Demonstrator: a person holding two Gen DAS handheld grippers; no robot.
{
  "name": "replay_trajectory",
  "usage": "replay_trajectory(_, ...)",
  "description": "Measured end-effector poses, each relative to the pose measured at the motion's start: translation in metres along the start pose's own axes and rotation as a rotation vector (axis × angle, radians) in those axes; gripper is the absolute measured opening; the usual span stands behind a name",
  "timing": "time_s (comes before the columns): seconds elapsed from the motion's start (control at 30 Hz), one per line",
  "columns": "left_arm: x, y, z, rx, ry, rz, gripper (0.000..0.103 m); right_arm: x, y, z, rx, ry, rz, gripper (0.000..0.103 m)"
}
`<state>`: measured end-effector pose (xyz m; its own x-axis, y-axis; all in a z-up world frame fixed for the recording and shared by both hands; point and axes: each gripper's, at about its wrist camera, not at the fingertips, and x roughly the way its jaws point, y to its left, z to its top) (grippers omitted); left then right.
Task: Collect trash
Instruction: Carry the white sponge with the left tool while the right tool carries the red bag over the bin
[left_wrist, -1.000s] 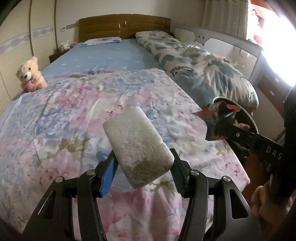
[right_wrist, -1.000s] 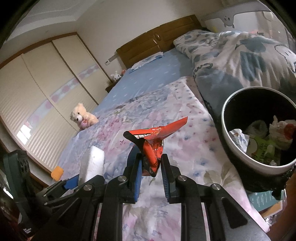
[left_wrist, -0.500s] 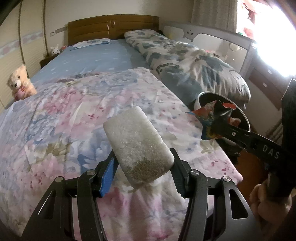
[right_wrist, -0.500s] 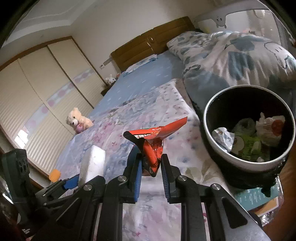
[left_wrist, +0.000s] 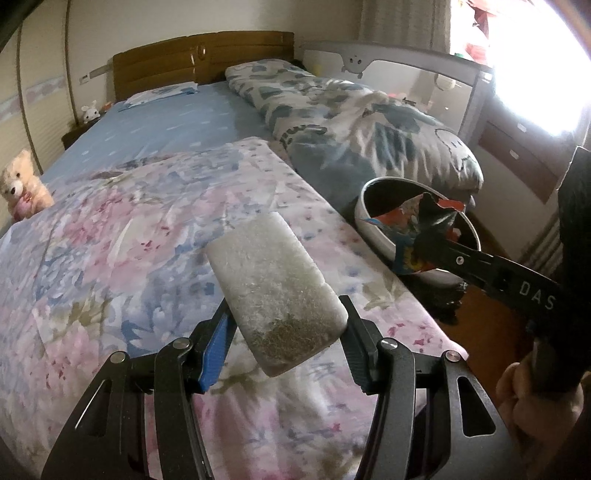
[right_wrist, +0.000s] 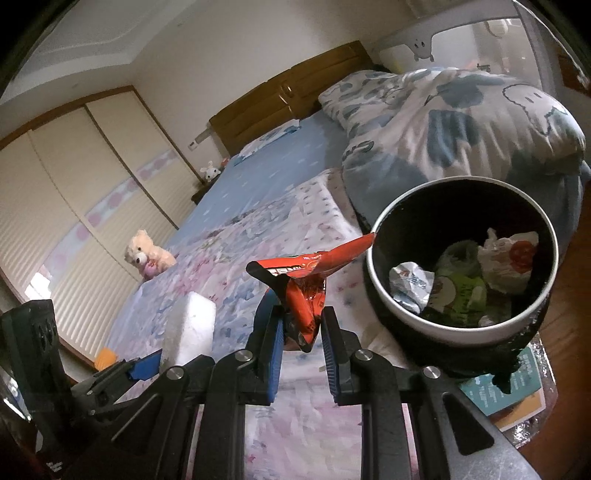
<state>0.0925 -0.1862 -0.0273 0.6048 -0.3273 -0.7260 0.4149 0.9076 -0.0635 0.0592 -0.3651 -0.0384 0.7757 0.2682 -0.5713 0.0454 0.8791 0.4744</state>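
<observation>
A wide bed (left_wrist: 177, 125) with a pale blue sheet fills the room, its dark wooden headboard (left_wrist: 203, 55) against the cream wall. A pink and blue floral quilt (left_wrist: 110, 236) lies spread over the near half. Along the far side sits a rumpled grey and white duvet with cartoon faces (right_wrist: 461, 122) (bunched up, not spread). A cream teddy bear clutching something pink (right_wrist: 147, 254) sits at the bed's edge by the cream sliding wardrobe doors (right_wrist: 74, 192). A small white rabbit toy (left_wrist: 89, 112) stands on the nightstand beside the headboard.
</observation>
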Motion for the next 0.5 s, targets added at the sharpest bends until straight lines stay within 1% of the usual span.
replay_trajectory(0.5, 0.002, -0.026, 0.01, 0.049, -0.011, -0.029, 0.054, -0.014, -0.018, 0.005, 0.025, -0.028, -0.023, 0.02)
